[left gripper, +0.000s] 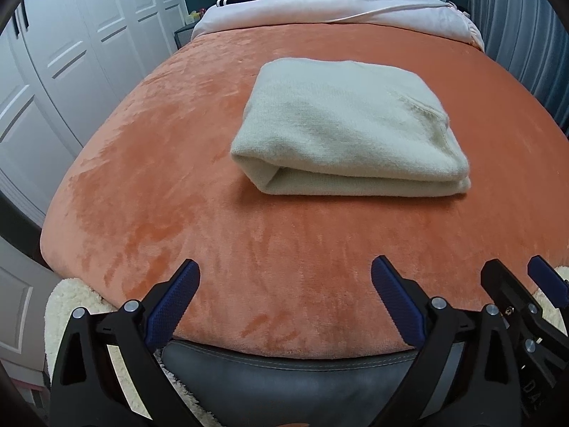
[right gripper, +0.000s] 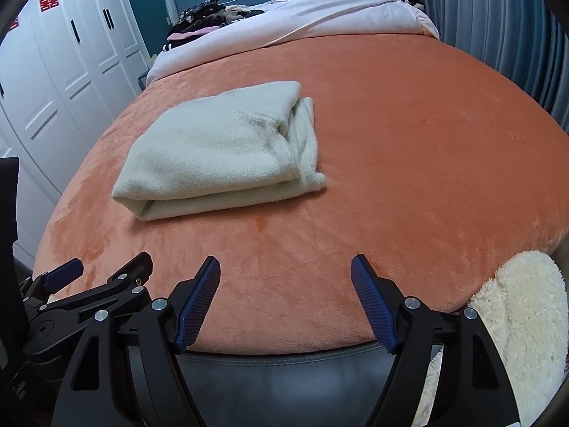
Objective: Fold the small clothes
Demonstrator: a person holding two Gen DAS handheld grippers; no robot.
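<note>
Two tools, left tool and right tool, spread empty, tilted down near the folded sweater

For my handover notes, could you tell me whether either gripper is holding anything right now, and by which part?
Nothing is held. The left gripper and right gripper are open above the orange blanket, apart from the folded cream garment.

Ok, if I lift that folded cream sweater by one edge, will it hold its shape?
Probably not. The folded cream sweater looks like soft knit in loose stacked layers, so it would likely droop and unfold. It seems light for its bulk. On the plush orange blanket, a push would likely bunch it rather than slide it.
</note>
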